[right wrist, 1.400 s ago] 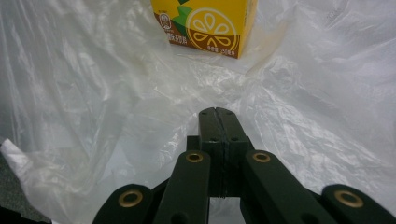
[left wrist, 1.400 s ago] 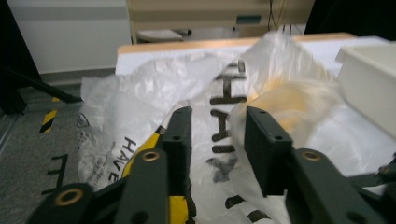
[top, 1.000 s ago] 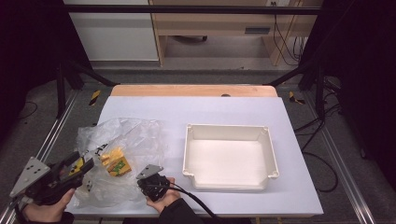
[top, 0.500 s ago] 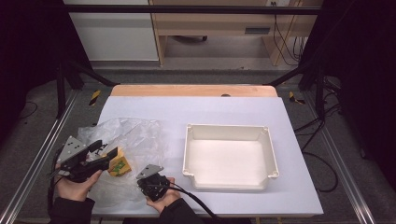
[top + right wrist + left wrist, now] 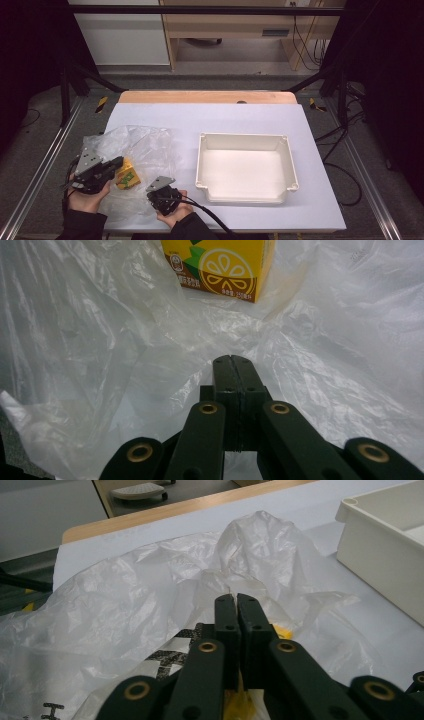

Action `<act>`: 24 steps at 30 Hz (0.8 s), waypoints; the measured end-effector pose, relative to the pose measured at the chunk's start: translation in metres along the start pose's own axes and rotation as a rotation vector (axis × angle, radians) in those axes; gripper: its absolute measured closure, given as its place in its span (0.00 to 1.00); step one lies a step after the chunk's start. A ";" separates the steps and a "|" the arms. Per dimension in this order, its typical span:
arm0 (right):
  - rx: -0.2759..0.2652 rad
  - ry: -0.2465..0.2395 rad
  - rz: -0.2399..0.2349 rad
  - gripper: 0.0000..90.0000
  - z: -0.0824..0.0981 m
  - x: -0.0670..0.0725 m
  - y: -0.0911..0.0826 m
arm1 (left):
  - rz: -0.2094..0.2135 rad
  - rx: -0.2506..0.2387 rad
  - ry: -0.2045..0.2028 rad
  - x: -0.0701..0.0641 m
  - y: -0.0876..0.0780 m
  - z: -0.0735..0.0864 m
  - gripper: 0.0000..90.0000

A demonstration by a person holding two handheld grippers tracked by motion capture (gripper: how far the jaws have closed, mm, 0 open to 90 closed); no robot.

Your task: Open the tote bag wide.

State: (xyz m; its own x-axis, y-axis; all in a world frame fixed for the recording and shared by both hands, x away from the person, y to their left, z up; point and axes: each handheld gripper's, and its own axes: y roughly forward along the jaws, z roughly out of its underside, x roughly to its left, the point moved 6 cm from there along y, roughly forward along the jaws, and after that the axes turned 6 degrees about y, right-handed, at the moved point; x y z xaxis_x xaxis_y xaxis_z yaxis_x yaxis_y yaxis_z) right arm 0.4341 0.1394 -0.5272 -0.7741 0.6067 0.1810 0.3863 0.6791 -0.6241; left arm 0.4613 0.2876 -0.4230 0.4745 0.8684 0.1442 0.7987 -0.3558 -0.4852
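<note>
at the near left corner of the table, a yellow drink carton (image 5: pixel 126 176) lies inside a crumpled clear plastic bag (image 5: pixel 145 145), its lemon-printed face turned toward the right gripper's camera (image 5: pixel 220 265). the left gripper (image 5: pixel 235 600), which a second ago hung off the table's left edge with its jaws apart, has come in over the bag and has just been closing; its jaws now meet on a thin fold of film above the carton, with little or nothing else between them. the right gripper (image 5: pixel 231 360) has kept its place at the bag's near edge, jaws pressed together, seemingly pinching the film there. with both grippers on the plastic, the bag looks ready to be pulled open or lifted off the carton. the white tray (image 5: pixel 287 165) stands empty well to the right, the likely place for the carton.
</note>
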 end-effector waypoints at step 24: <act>0.004 -0.009 -0.006 1.00 0.000 0.000 -0.001 | -0.100 0.087 -0.153 0.082 0.034 0.035 1.00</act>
State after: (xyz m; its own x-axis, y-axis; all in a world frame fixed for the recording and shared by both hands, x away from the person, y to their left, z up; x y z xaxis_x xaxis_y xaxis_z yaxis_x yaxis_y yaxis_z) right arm 0.4341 0.1389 -0.5268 -0.7812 0.5985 0.1777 0.3796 0.6813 -0.6259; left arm 0.5145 0.3585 -0.4584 0.3276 0.9425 0.0664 0.8007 -0.2396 -0.5491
